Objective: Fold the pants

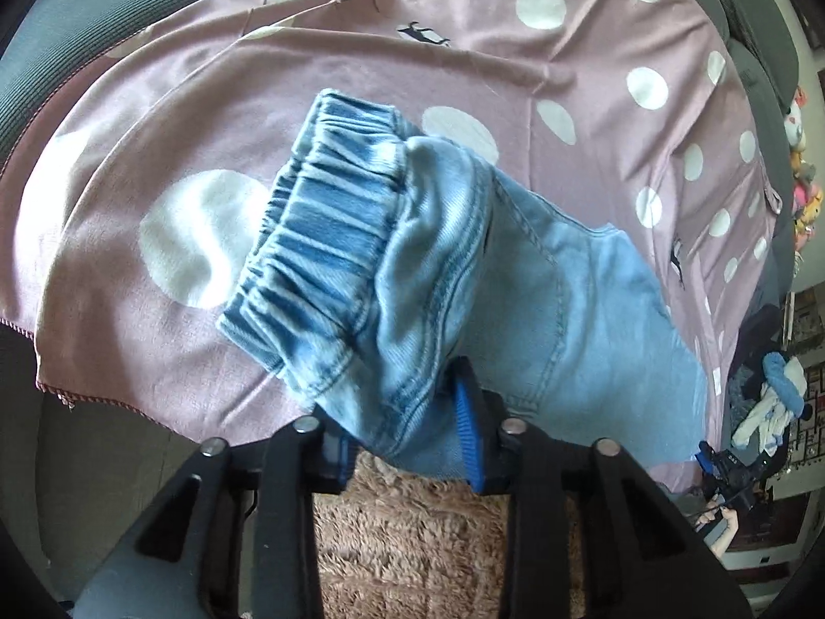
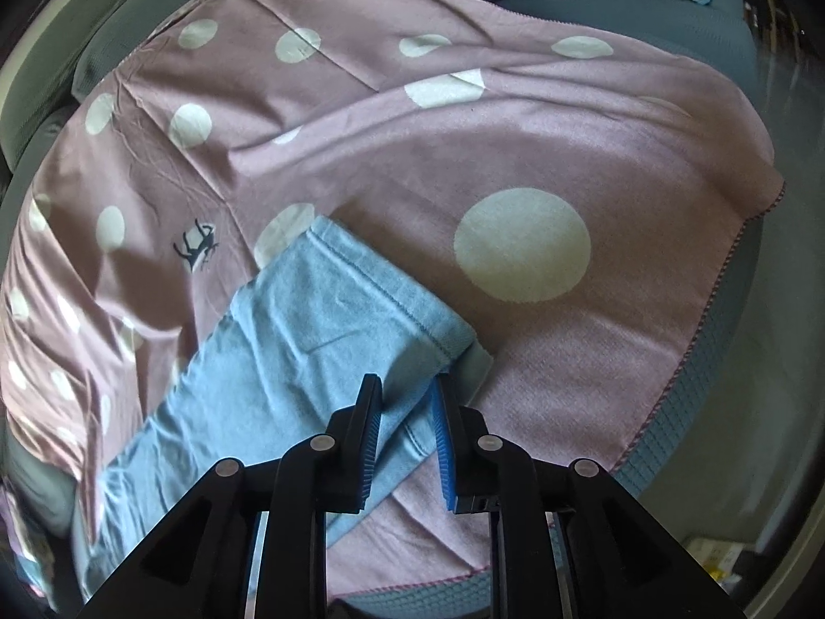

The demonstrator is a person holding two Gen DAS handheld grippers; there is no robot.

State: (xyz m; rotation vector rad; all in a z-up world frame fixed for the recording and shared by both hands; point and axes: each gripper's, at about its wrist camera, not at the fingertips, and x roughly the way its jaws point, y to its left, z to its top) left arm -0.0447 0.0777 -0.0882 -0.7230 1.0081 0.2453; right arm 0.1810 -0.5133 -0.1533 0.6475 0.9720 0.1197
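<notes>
- Pants (image 1: 412, 268) of light blue denim lie on a pink blanket (image 1: 154, 155) with white dots, which is spread over a grey sofa (image 1: 62, 41).
- Left gripper (image 1: 407, 438) has its fingers (image 1: 466, 433) closed on the denim just below the elastic waistband (image 1: 330, 216); cloth fills the gap between the blue pads, and the nearest part of the garment hangs over the blanket's front edge.
- The waistband end is bunched and raised, its gathered darker blue band turned toward the left of the left wrist view, with the seat and pocket seams running away to the right.
- Below the left gripper a brown shaggy rug (image 1: 412, 541) shows on the floor.
- At the far right of the left wrist view sit a pile of clothes (image 1: 773, 402) and some soft toys (image 1: 802, 175), too small to tell apart.
- Right gripper (image 2: 407, 438) is at the leg end of the pants (image 2: 319, 340); its fingers (image 2: 444, 443) stand a little apart with the hemmed leg edge between them, and whether the pads press the cloth I cannot tell.
- The leg hem (image 2: 392, 299) lies flat on the blanket (image 2: 515, 144), just beside a large white dot (image 2: 521, 242).
- A small dark animal print (image 2: 197, 245) marks the blanket to the left of the leg.
- The blanket's stitched edge falls over the sofa (image 2: 691, 392) cushion at the right of the right wrist view.
</notes>
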